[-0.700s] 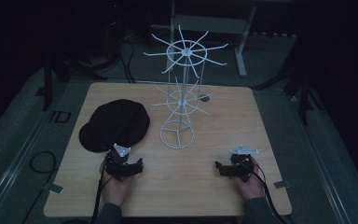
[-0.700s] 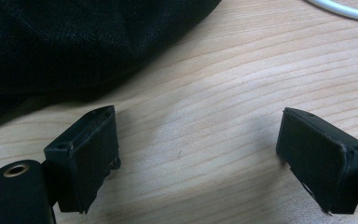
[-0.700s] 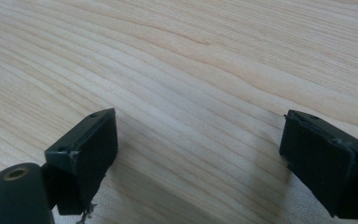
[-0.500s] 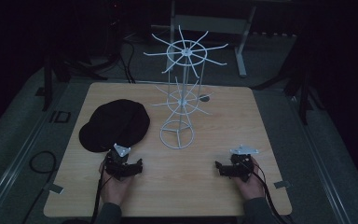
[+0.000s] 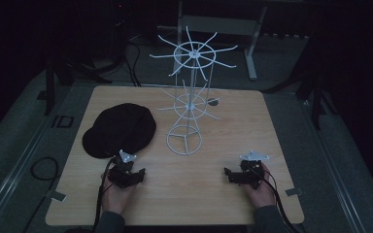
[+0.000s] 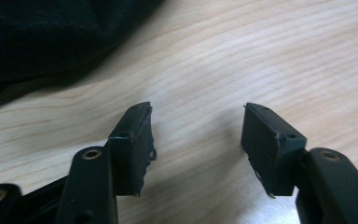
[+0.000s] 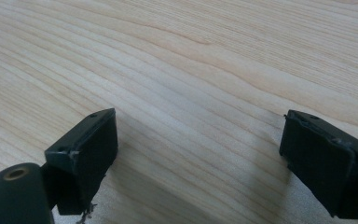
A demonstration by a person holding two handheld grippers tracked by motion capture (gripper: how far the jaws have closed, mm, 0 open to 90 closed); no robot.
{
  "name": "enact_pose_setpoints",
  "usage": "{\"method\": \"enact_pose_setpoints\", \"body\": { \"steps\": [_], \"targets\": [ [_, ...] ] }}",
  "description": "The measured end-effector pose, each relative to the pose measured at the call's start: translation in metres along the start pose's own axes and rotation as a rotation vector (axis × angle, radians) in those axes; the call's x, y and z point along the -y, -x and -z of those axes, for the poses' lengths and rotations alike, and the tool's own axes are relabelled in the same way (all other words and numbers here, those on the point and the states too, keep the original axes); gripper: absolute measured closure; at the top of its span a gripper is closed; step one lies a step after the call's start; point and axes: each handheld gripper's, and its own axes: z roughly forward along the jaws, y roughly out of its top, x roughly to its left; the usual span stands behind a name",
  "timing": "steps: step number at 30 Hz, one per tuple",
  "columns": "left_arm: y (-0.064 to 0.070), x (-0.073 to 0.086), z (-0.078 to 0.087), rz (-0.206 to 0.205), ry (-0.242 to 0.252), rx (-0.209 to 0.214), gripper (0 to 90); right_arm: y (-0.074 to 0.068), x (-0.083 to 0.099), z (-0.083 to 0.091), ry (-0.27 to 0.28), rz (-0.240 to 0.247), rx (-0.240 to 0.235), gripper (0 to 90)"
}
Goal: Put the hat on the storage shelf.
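Nearest to me, both claws rest low over the wooden table (image 5: pixel 184 189). My left claw (image 5: pixel 135 171) sits at about seven o'clock of the table, its jaws parted with bare wood between them and nothing held. My right claw (image 5: pixel 229 173) sits at about five o'clock, jaws spread wider and equally empty.

Just beyond the left claw, toward its eleven o'clock, lies the black cap (image 5: pixel 120 129), flat on the table and close to the jaws but not touching them. I judge it light, soft and floppy: it should fold or sag if pinched in the crown, and the fabric is unlikely to slip. The near edge, where the cloth doubles at the rim, looks like the best place to take hold, with the lower jaw slid under it along the wood.

Farther off, at twelve o'clock, stands the white wire rack (image 5: pixel 189 104) with spoked tiers, thin and probably easy to tip.

The room is dim, so I cannot make out where the cap's brim lies; in the left gripper view the cap (image 6: pixel 51 42) is cut off at the top edge.
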Motion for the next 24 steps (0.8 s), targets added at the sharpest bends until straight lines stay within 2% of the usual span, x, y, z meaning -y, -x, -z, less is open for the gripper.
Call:
{"method": "enact_pose_setpoints", "body": {
  "steps": [4,8,12,16,20,24],
  "targets": [
    [0.000,-0.002,0.007,-0.037,0.002,0.008,44.9,0.000,0.000,0.000,0.000,0.000,0.000,11.0],
    [-0.002,-0.004,0.014,-0.061,0.002,0.036,45.0,0.000,0.000,0.000,0.000,0.000,0.000,11.0],
    [-0.004,-0.004,0.019,-0.077,0.000,0.046,45.4,0.000,0.000,0.000,0.000,0.001,0.001,11.0],
    [-0.009,-0.006,0.024,-0.095,-0.006,0.075,45.5,0.000,0.000,0.000,0.000,0.000,0.000,11.0],
    [-0.014,-0.008,0.030,-0.129,-0.014,0.087,45.3,0.000,0.000,0.000,0.000,0.000,0.000,11.0],
    [-0.017,-0.011,0.033,-0.140,-0.014,0.087,45.3,0.000,0.000,0.000,0.000,0.000,0.001,11.0]
  ]
}}
